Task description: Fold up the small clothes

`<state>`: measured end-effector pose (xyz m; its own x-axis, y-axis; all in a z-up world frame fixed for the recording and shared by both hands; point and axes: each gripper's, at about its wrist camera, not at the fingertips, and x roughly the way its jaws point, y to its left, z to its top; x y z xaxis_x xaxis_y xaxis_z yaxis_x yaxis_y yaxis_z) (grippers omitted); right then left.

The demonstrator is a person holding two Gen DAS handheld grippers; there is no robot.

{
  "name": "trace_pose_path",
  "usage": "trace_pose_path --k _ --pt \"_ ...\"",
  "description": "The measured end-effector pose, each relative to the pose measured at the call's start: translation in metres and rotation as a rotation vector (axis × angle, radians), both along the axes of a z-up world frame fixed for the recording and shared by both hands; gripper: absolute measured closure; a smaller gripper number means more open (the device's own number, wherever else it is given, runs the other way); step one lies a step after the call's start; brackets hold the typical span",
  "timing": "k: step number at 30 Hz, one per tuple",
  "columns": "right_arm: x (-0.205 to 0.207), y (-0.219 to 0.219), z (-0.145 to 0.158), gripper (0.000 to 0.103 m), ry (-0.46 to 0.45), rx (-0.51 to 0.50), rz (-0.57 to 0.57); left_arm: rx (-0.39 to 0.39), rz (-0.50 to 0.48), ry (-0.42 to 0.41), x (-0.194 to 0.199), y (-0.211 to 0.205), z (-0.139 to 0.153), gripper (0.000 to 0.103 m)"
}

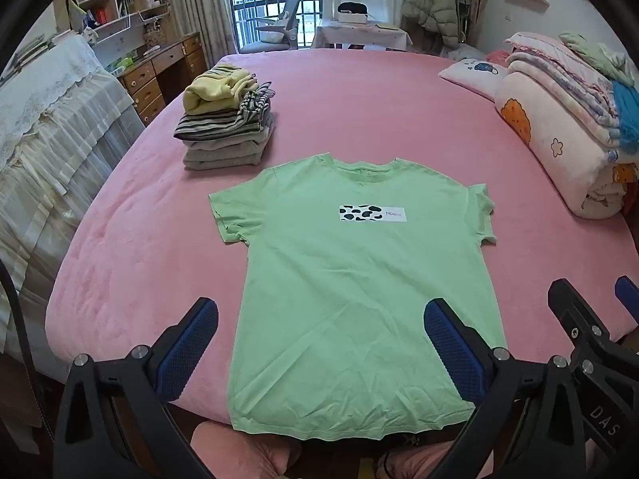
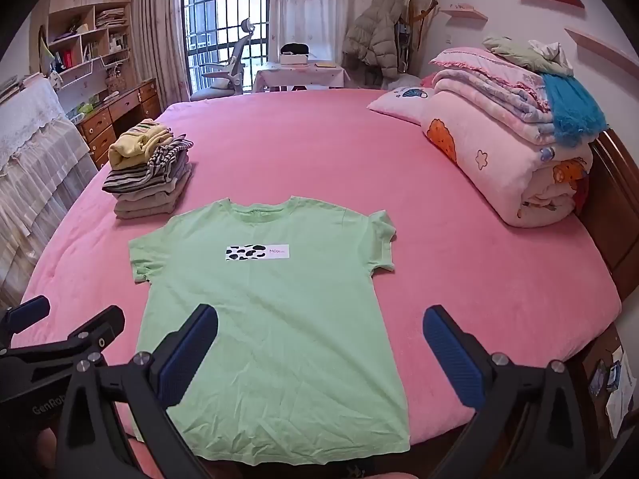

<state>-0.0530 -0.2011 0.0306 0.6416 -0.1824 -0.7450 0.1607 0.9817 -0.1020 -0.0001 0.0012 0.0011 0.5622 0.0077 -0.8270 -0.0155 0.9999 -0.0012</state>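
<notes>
Left wrist view takes in most of the room: a wide pink bed (image 1: 359,92) with a rolled stack of quilts (image 1: 559,127) at the right and a pile of folded clothes (image 1: 227,119) toward the left. Laid flat in front, face up and collar away from us, is the green T-shirt (image 1: 351,279), its hem at the near edge of the mattress. Both tools hang above that hem with nothing in them: the left gripper (image 1: 321,343) has its jaws spread wide, and so does the right gripper (image 2: 321,343). To my eye the first fold is yet to begin, and it would go best if each gripper came down on one side, pinching shoulder and hem together, so the cloth turns inward in a straight, unwrinkled line.
</notes>
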Motion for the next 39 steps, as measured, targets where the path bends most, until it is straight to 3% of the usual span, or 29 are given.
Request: trace_pose_path --k 39 --pt "-0.012 -0.006 0.011 0.000 -0.016 -0.001 -0.010 0.015 -0.018 -0.014 -0.006 -0.012 0.007 0.001"
